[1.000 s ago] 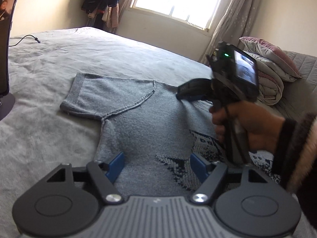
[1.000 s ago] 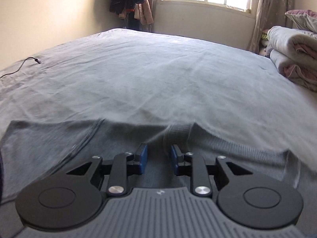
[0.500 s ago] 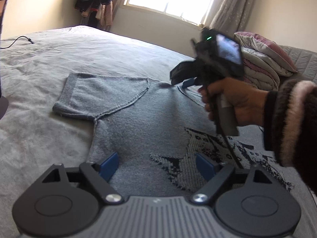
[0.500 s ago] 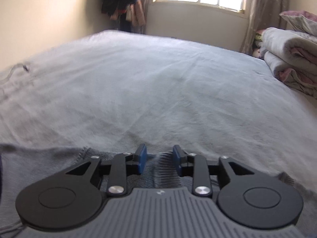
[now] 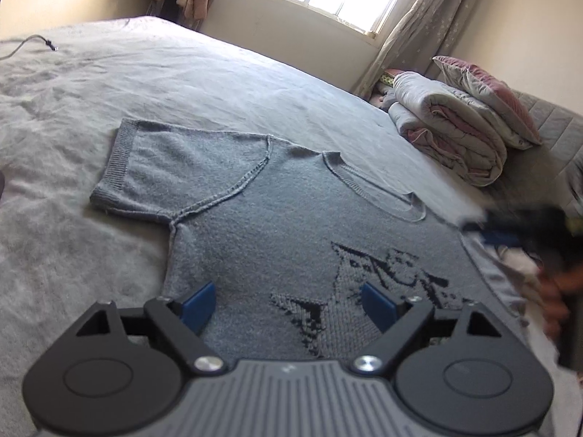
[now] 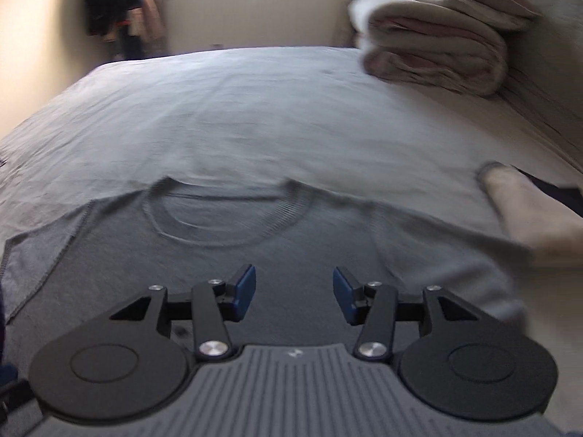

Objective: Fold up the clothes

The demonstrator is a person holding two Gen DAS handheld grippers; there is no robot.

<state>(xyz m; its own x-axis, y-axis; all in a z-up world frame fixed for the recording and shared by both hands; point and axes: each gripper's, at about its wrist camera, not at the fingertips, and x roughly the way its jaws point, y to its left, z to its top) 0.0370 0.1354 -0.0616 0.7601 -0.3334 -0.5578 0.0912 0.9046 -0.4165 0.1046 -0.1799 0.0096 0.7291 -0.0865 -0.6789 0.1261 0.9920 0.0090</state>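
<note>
No fold is made yet: the grey sweater (image 5: 277,218) lies flat on the bed (image 5: 182,73) ahead of both tongs, left tongs (image 5: 288,304) spread wide and empty, right tongs (image 6: 294,293) just opening, gripping nothing.

Both wrist cameras look down closely, sharing the sweater (image 5: 277,218).

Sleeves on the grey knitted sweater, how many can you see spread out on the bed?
1 clearly: the ribbed-cuff short sleeve spread flat at the grey knitted sweater's left. The opposite sleeve is blurred and cannot be made out.
</note>
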